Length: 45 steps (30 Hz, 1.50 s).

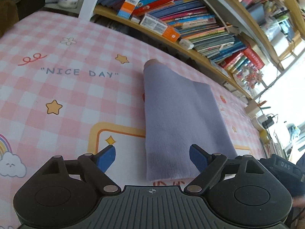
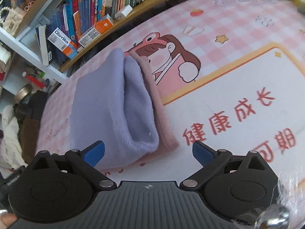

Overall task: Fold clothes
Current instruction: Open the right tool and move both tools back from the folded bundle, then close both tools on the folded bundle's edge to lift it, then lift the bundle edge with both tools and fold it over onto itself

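Note:
A lavender garment (image 1: 177,114) with a pink lining lies folded into a narrow stack on the pink checked tablecloth (image 1: 66,95). In the right wrist view the garment (image 2: 106,106) shows its folded layers and the pink edge on its right side. My left gripper (image 1: 152,157) is open just above the garment's near end, its right fingertip over the cloth. My right gripper (image 2: 148,151) is open at the garment's near end, with its left fingertip over the cloth. Neither holds anything.
A wooden bookshelf (image 1: 190,21) full of books runs along the table's far edge, also seen in the right wrist view (image 2: 91,11). Small boxes (image 1: 156,25) lie on its ledge. Cluttered items (image 1: 266,122) stand at the right end of the table.

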Each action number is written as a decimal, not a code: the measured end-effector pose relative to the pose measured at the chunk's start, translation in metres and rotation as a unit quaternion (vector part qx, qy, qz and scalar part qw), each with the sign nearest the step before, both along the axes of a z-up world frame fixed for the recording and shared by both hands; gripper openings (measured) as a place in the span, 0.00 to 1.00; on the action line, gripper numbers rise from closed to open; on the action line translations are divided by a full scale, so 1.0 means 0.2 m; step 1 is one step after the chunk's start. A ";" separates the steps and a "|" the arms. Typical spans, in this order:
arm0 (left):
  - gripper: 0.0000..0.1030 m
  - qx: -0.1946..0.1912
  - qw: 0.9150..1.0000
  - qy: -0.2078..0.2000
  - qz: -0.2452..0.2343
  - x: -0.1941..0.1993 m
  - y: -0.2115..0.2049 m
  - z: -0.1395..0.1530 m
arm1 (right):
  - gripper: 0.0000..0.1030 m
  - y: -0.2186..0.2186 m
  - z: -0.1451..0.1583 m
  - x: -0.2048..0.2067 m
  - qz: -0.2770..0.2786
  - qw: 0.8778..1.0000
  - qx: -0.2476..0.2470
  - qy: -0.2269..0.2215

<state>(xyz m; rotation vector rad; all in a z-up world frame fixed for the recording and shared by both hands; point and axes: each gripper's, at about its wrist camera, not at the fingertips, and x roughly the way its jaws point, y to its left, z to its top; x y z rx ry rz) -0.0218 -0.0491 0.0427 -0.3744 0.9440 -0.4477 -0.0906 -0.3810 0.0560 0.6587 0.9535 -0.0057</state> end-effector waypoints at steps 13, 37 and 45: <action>0.61 -0.042 0.998 0.047 0.028 0.13 -0.02 -0.11 | 0.81 -0.06 -0.09 0.19 0.050 0.997 0.065 0.004; 0.49 0.038 0.999 0.001 0.014 0.16 -0.22 -0.03 | 0.27 0.28 0.07 0.15 0.222 0.946 -0.194 -0.131; 0.60 -0.010 0.999 0.041 0.018 0.21 -0.16 -0.09 | 0.49 0.06 -0.03 0.22 0.125 0.990 -0.024 -0.055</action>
